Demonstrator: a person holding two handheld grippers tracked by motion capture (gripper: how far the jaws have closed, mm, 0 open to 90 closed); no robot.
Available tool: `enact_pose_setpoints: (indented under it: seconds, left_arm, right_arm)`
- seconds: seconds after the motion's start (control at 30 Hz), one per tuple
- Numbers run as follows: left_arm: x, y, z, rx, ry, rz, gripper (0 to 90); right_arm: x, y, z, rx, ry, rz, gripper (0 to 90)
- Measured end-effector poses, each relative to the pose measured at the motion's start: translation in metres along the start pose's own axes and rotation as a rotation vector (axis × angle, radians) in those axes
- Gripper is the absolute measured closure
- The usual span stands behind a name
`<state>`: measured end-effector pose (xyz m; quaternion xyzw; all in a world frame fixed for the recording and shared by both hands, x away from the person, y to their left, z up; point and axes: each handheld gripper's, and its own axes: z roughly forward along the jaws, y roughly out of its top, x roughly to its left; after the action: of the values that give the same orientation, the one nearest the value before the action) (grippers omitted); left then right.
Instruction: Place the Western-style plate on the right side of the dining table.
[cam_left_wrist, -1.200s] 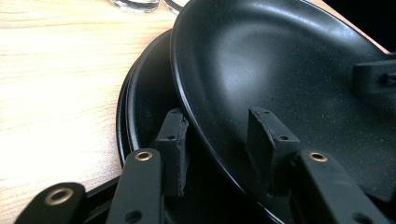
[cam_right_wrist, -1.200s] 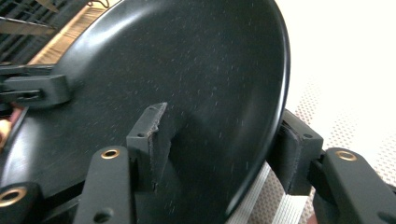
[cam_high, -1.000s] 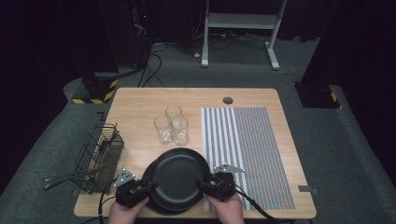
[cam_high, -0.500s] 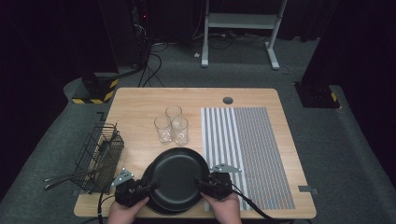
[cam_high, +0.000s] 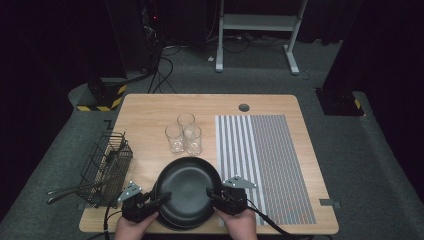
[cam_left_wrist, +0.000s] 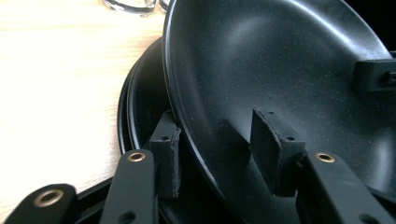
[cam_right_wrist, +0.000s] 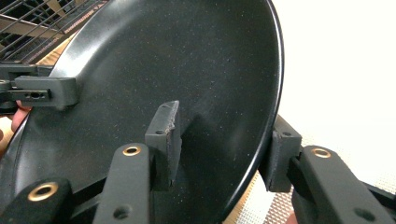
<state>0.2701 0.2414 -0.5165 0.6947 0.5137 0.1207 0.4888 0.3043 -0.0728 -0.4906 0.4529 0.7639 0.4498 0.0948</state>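
Note:
Black plates are stacked at the table's near edge; the top black plate (cam_high: 189, 187) rests offset on the lower plate (cam_high: 175, 223). My left gripper (cam_high: 161, 198) straddles the top plate's left rim (cam_left_wrist: 170, 93). One pad (cam_left_wrist: 169, 156) sits under the rim, the other pad (cam_left_wrist: 273, 149) over the inner face, and the jaws have just been opening. My right gripper (cam_high: 212, 195) straddles the right rim (cam_right_wrist: 275, 93), with one pad (cam_right_wrist: 164, 140) inside and one pad (cam_right_wrist: 280, 158) beneath. Its jaws have just been closing around the rim.
Three clear glasses (cam_high: 184, 135) stand behind the plates. A black wire basket (cam_high: 107, 167) with long utensils sticking out sits at the left edge. A striped mat (cam_high: 265, 160) covers the table's right half. A round cable hole (cam_high: 244, 107) lies near the far edge.
Both hands keep their places at the plate's two sides. The right gripper's jaws have narrowed slightly around the rim. The plate stays where it was.

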Motion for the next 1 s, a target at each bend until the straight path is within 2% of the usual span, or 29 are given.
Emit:
enact_pose_setpoints:
  seconds: [0.13,0.23,0.47,0.67,0.8,1.0]
  left_arm:
    - [0.002,0.000,-0.003,-0.021,0.004,-0.002,56.3]
    - [0.003,0.000,-0.005,-0.046,0.006,-0.010,58.5]
    - [0.004,0.000,-0.006,-0.061,0.003,-0.018,59.7]
    - [0.004,0.003,-0.007,-0.087,0.004,-0.011,61.8]
    - [0.004,0.004,-0.006,-0.100,-0.005,-0.022,62.9]
    - [0.001,0.006,-0.006,-0.129,-0.005,-0.009,63.9]
  right_arm:
    - [0.004,0.001,0.000,-0.011,-0.003,-0.016,56.0]
    - [0.005,0.002,0.000,-0.012,0.005,-0.014,56.8]
    - [0.005,0.004,0.003,-0.026,0.009,-0.002,58.1]
    - [0.003,0.009,-0.001,-0.066,0.017,0.003,62.6]
    - [0.003,0.012,-0.004,-0.086,0.024,0.012,64.7]
    - [0.001,0.016,-0.008,-0.117,0.033,0.016,66.7]
